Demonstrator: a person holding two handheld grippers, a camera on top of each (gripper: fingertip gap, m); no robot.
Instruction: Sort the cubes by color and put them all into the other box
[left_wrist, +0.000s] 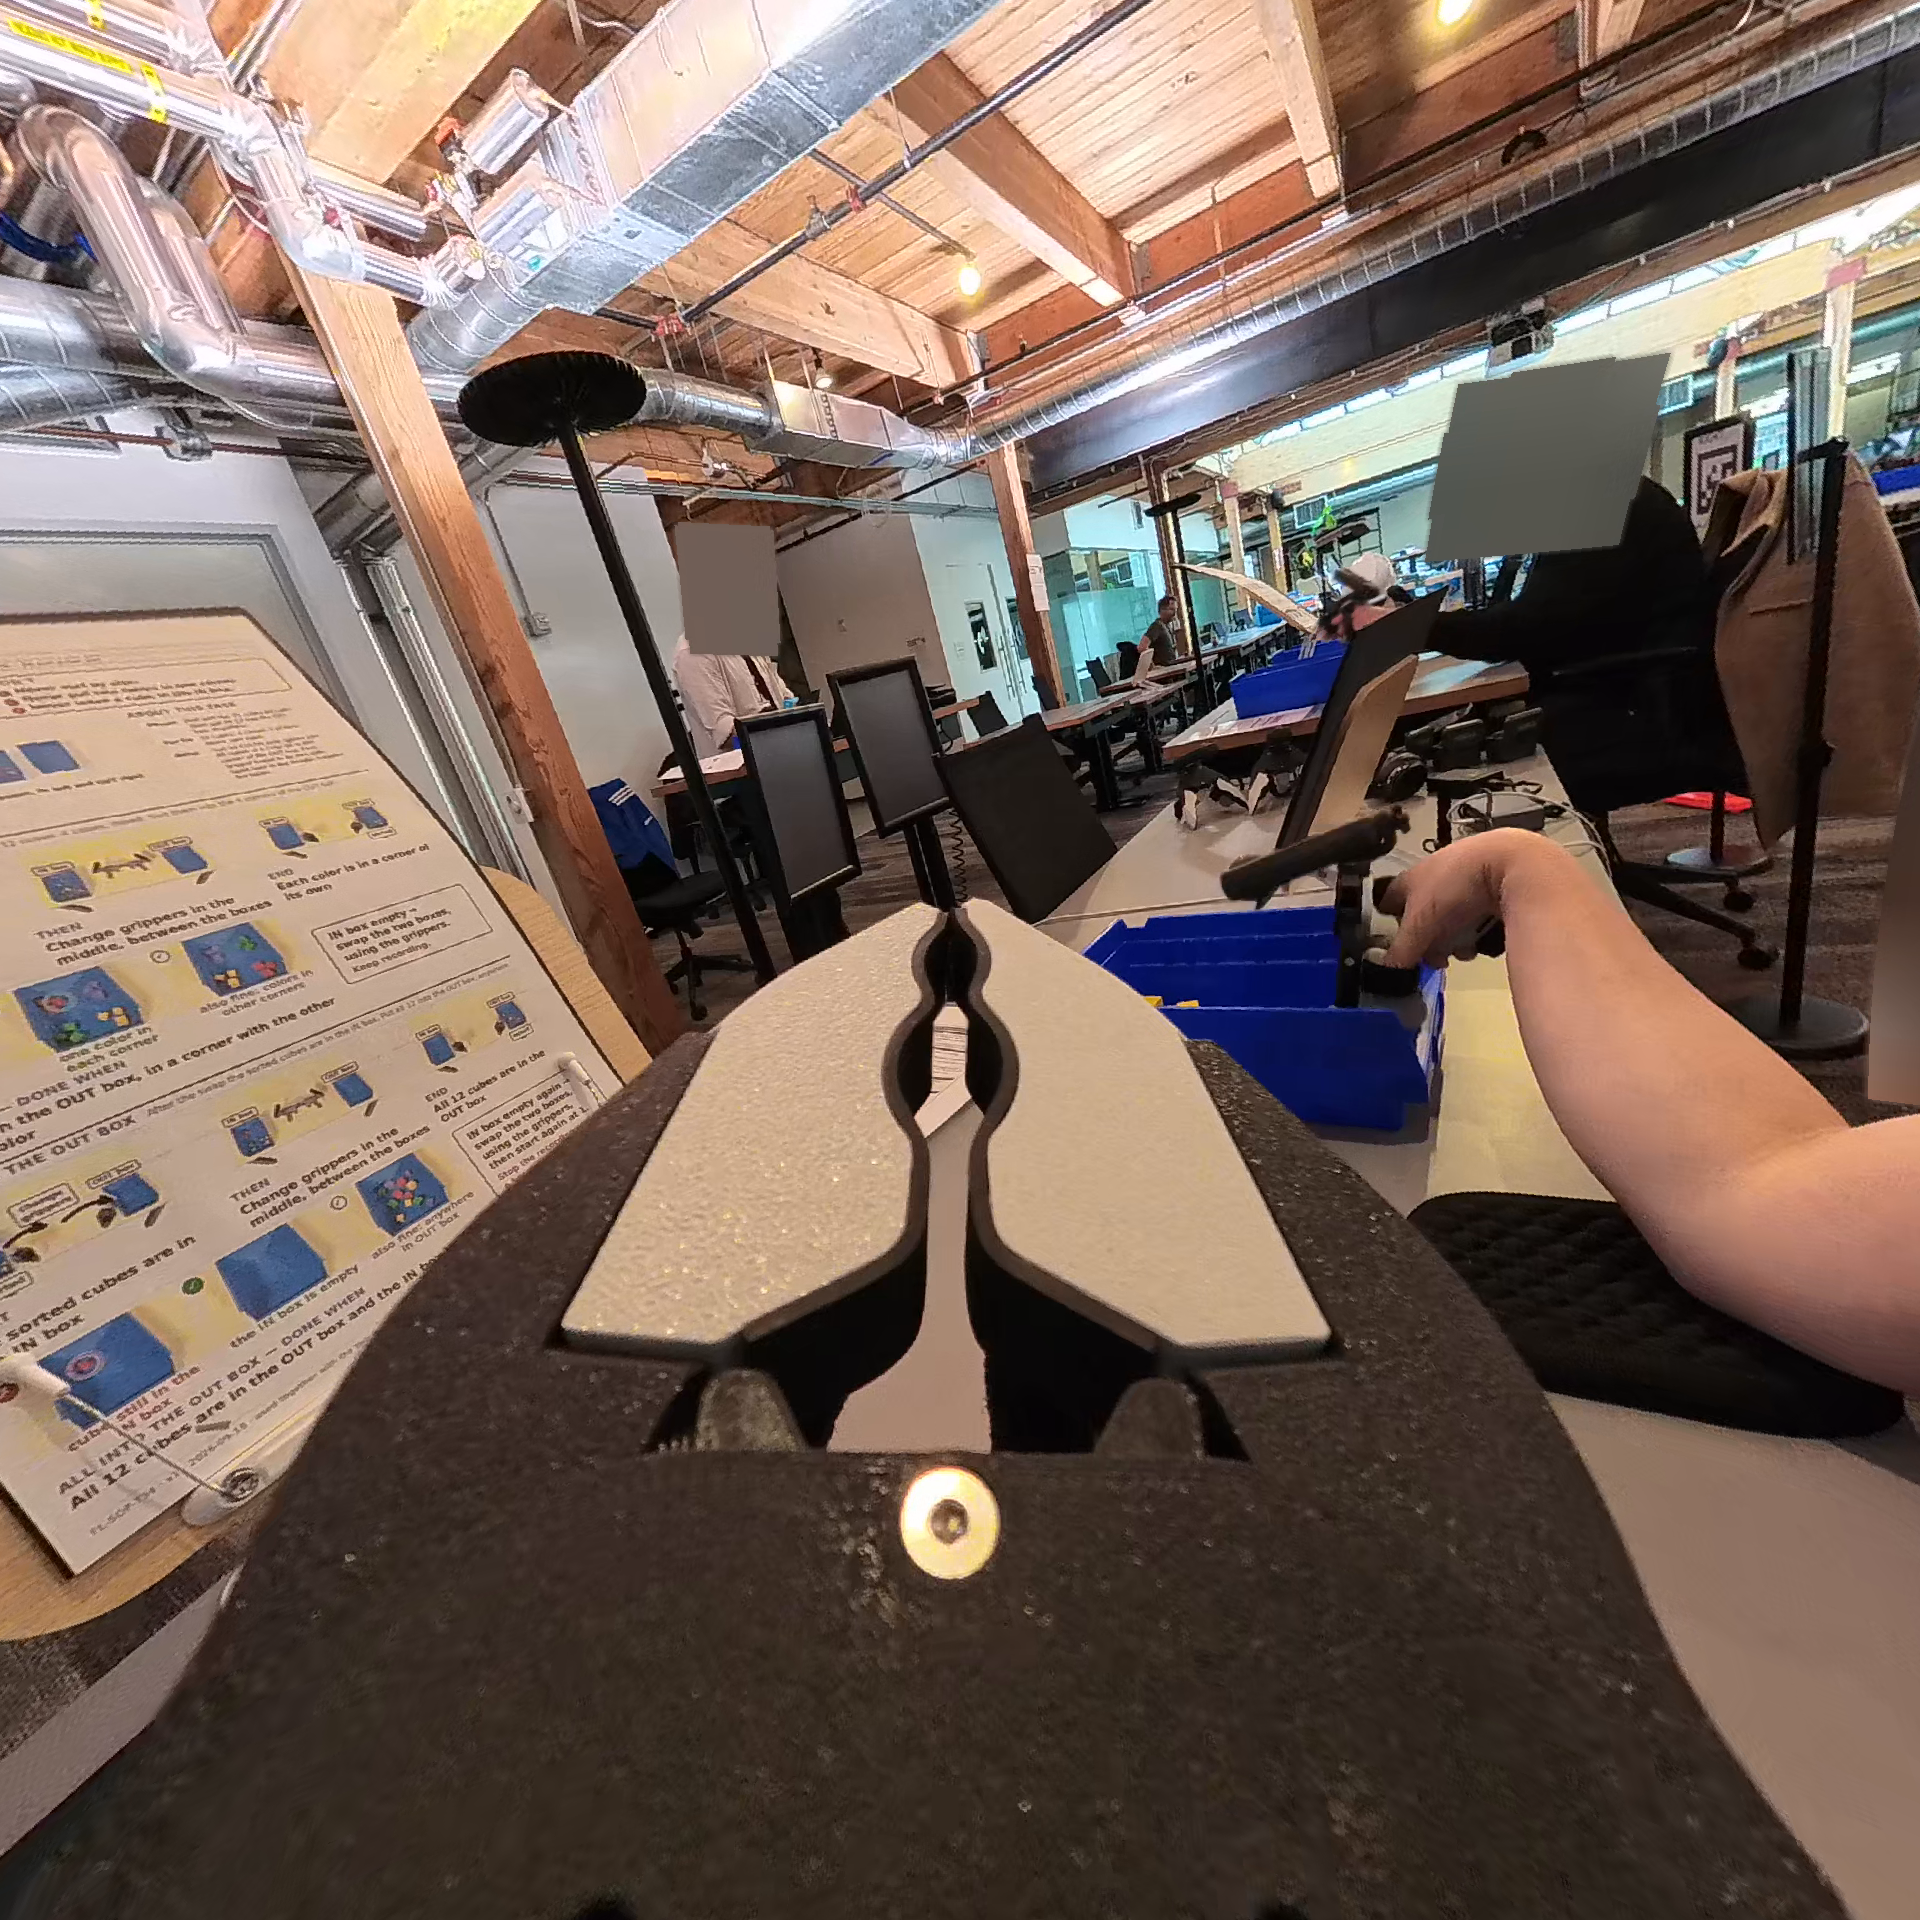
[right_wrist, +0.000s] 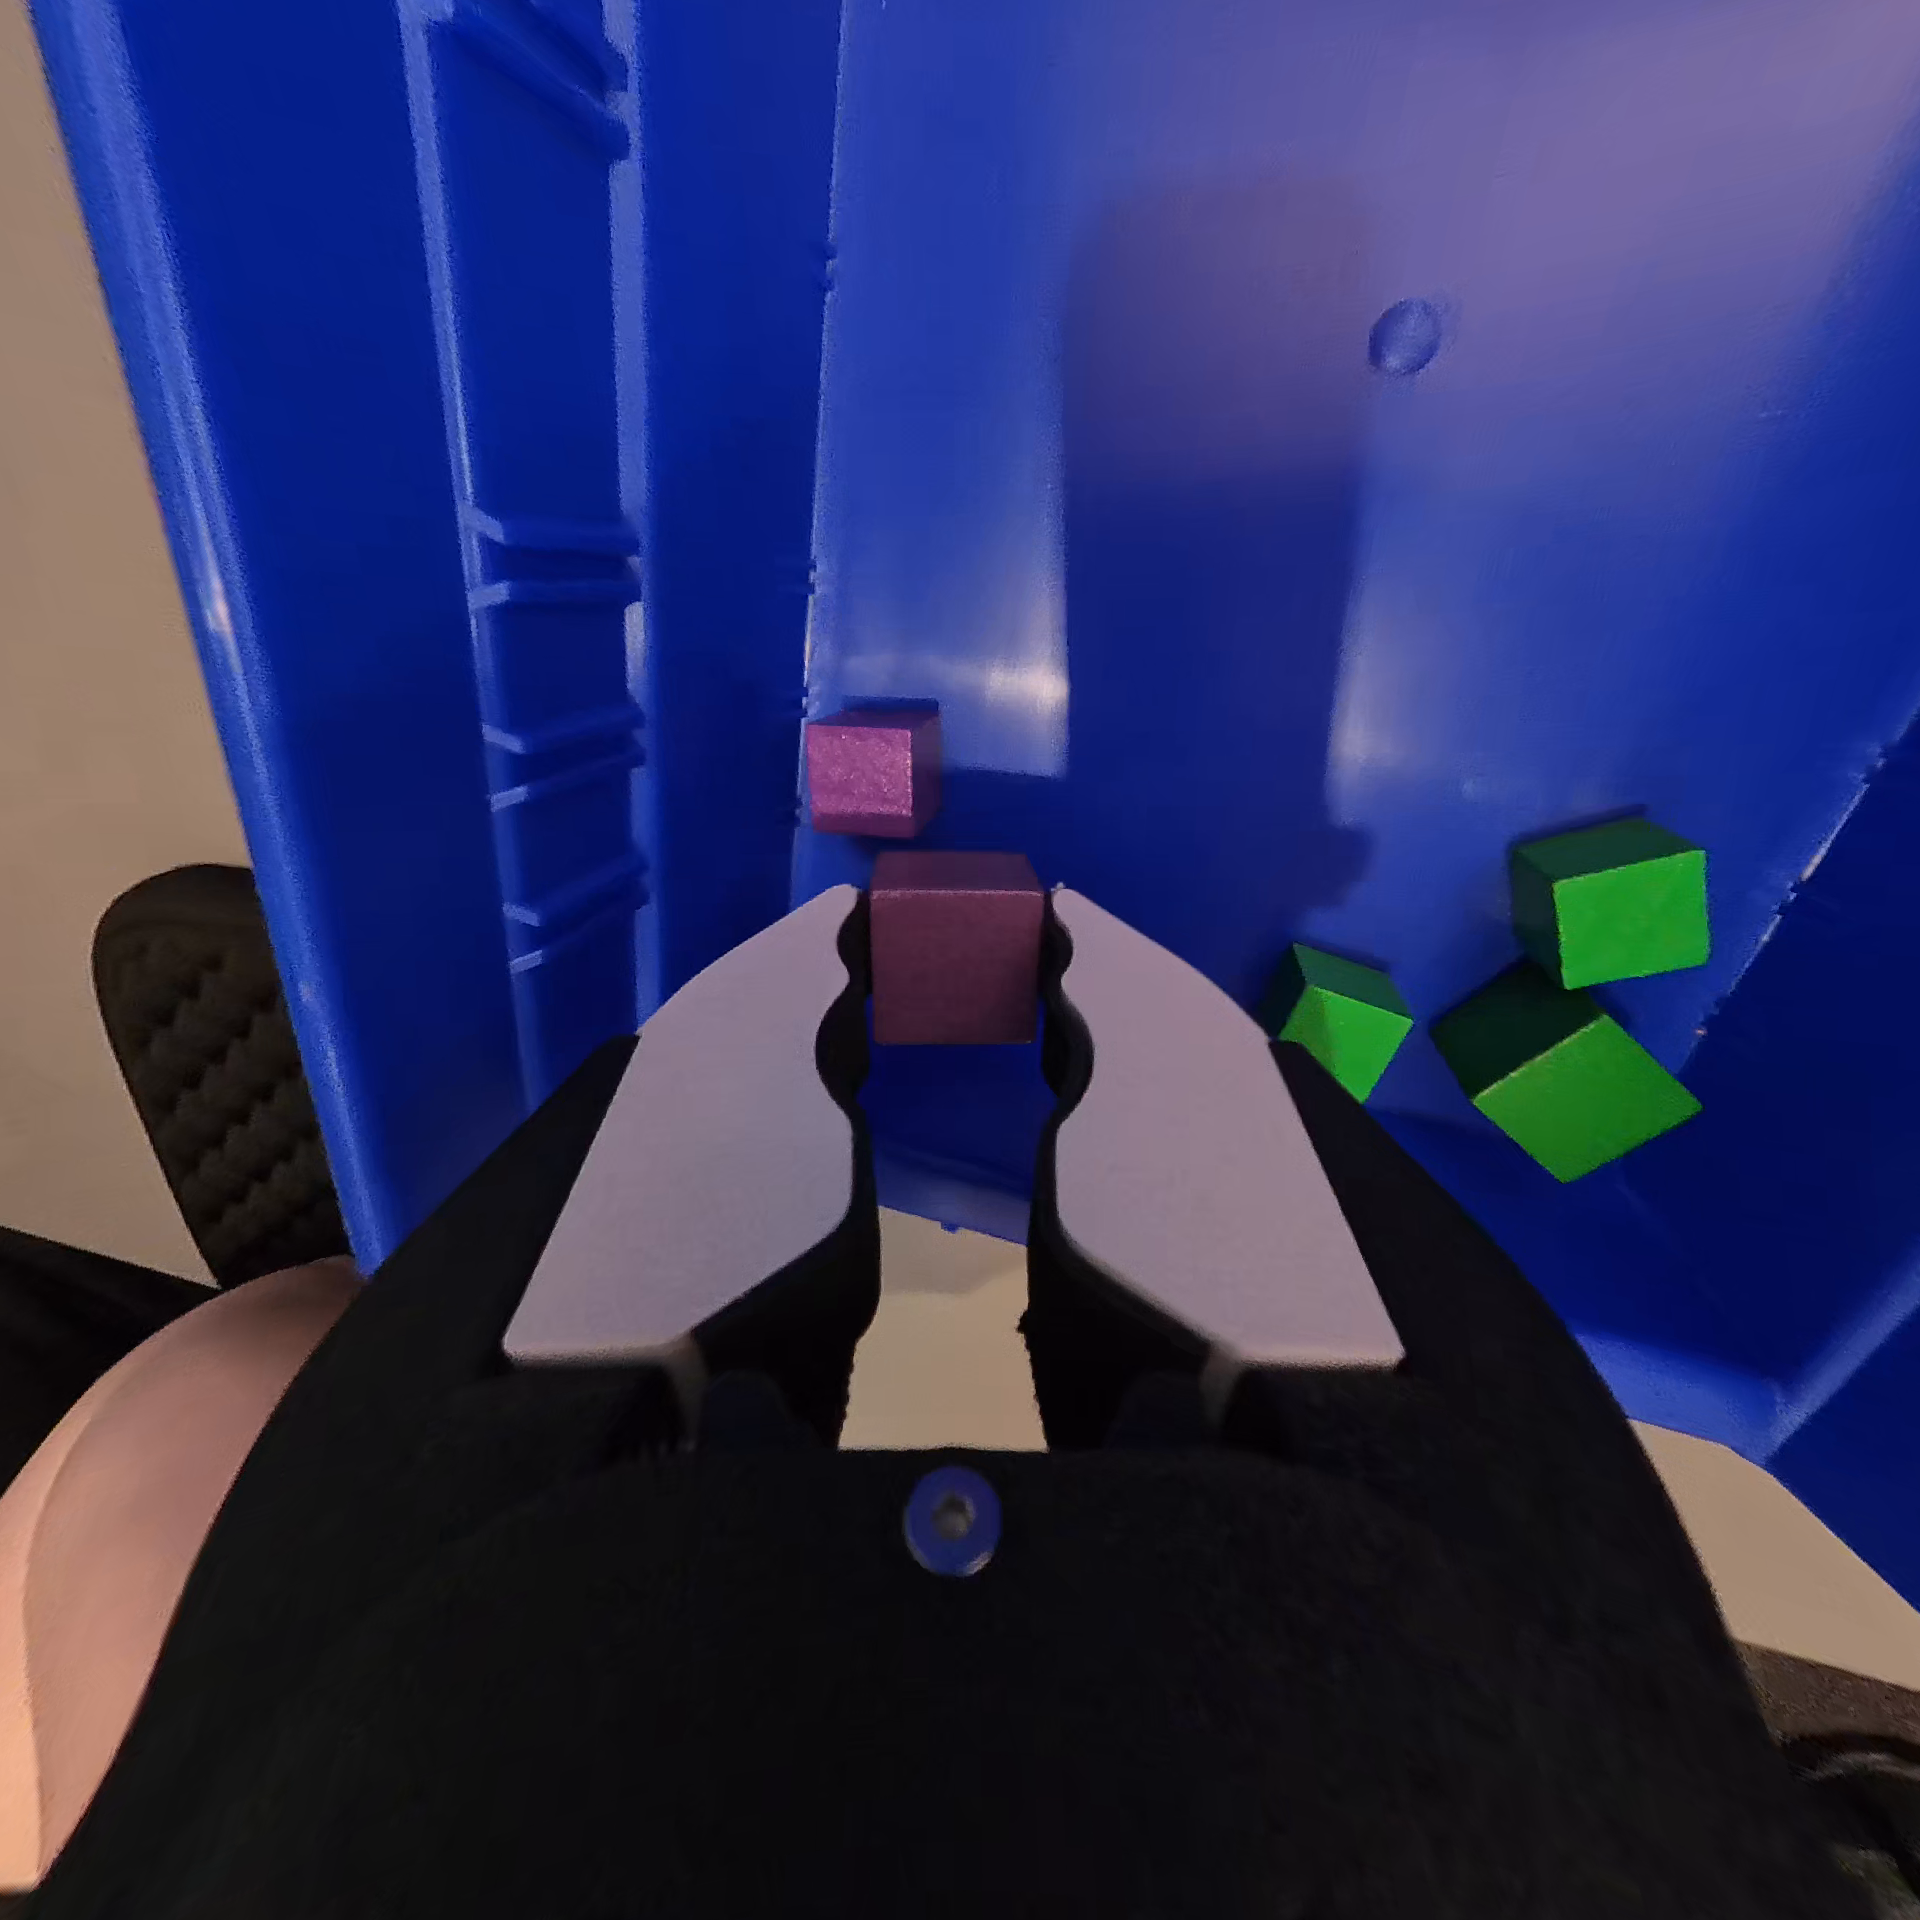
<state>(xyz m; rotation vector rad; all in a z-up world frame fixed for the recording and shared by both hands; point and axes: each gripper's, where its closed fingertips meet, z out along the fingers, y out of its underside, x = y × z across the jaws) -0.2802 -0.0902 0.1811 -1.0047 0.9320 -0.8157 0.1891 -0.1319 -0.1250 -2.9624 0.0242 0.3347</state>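
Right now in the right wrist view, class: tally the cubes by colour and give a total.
Purple cubes: 2, one held between the right gripper's fingers, one in the box corner.
Green cubes: 3.
Total: 5.

Glossy blue plastic box (right_wrist: 1247, 468); matt cubes (right_wrist: 954, 951)

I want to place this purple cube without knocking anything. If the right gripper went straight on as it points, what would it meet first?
Probably the other purple cube in the blue box's corner, just beyond the held cube; depth is uncertain.
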